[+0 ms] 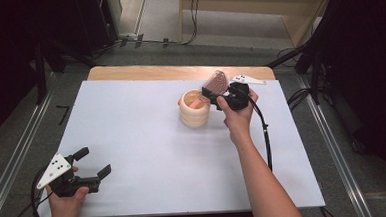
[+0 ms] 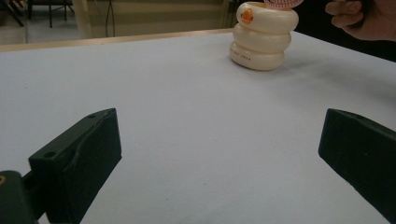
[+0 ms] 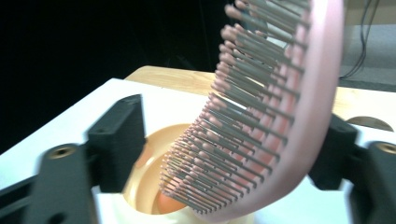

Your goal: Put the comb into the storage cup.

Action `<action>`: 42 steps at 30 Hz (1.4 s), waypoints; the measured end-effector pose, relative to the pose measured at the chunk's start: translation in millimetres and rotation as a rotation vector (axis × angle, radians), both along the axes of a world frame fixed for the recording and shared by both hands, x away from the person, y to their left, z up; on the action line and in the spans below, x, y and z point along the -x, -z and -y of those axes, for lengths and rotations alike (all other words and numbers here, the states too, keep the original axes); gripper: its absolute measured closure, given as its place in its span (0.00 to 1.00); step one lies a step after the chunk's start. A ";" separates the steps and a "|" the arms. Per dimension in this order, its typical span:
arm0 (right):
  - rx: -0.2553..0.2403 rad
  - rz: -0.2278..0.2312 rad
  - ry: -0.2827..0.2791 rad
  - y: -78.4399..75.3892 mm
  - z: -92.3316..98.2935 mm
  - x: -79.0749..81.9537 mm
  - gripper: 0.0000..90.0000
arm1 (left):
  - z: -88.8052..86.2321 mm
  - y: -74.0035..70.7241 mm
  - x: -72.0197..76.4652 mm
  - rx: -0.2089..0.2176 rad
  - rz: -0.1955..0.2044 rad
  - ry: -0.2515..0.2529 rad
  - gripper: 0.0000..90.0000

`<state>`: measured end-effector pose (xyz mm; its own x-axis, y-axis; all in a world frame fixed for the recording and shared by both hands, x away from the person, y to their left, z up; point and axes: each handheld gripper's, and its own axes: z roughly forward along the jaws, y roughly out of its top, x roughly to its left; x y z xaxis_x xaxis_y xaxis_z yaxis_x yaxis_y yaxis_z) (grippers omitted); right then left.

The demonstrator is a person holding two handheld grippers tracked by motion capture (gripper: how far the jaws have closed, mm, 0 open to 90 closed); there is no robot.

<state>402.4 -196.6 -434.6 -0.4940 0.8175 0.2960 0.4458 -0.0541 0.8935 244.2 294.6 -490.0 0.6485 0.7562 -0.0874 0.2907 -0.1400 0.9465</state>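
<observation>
— Right gripper view: the pink hairbrush [image 3: 261,116] stands bristle-side toward us in the cream holder [image 3: 154,186], between the right gripper [image 3: 224,149]'s jaws, which stand apart. The left one is clear of the bristles; the right one sits behind the brush's back (touching or not, I cannot tell).

— High view places that holder [image 1: 195,108] at the white table [image 1: 132,131]'s far right. The left gripper [image 1: 94,162] hovers wide open and empty at the near-left corner, well apart.

— Left gripper view shows an orange mark [image 2: 246,17] on the holder's side.
</observation>
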 end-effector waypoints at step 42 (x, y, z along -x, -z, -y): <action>0.062 0.125 -0.023 -24.2 25.5 60.4 0.00 | 1.7 0.2 0.4 -0.006 0.004 0.004 0.00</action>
<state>342.0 -222.2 -410.4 -0.5424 0.8206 0.1799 0.3313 0.0122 0.9435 243.8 292.9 -490.2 0.6520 0.7540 -0.0802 0.2868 -0.1473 0.9466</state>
